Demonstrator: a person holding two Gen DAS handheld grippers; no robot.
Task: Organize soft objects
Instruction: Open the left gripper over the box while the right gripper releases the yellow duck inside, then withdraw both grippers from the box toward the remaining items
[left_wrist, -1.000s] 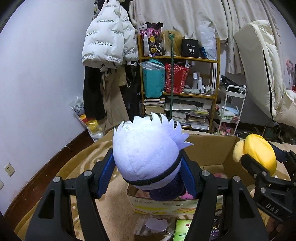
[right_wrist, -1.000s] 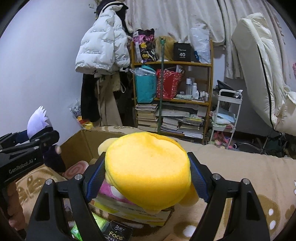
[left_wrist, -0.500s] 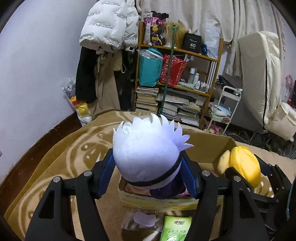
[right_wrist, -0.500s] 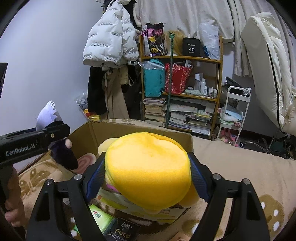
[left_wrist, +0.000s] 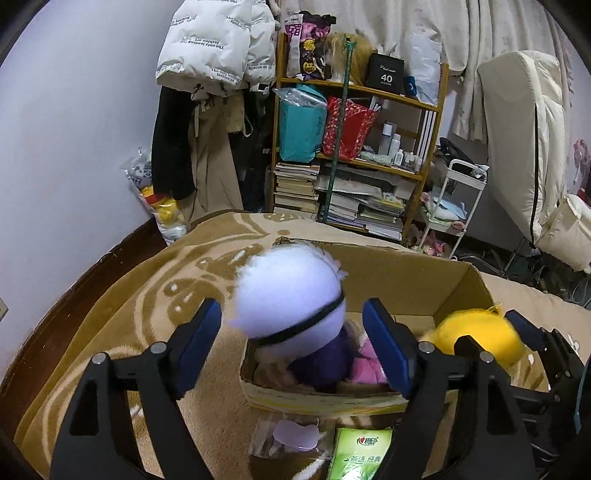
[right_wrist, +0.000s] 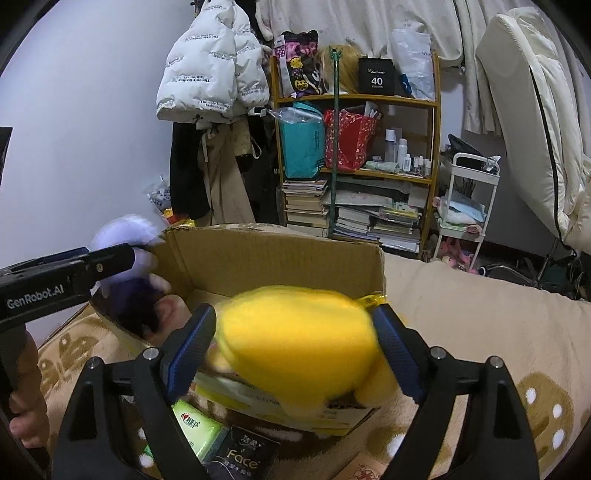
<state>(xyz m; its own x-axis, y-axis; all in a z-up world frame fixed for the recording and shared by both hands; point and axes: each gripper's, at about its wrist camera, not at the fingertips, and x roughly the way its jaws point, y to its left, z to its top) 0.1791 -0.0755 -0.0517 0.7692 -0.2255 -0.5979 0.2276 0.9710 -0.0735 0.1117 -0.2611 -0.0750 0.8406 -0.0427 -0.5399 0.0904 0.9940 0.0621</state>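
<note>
cardboard box (left_wrist: 458, 280) on blanket, both tongs just opening, white-haired doll (left_wrist: 288, 299) and yellow plush (right_wrist: 295, 343) between, released

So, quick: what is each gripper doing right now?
Left gripper: open, just widened, white-haired doll loose between.
Right gripper: open, just widened, yellow plush released.

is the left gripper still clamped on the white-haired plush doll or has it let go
Let go. The left gripper has just been opening: both blue fingers stand clear of the white-haired plush doll, which is blurred, dropping into the cardboard box.
</note>
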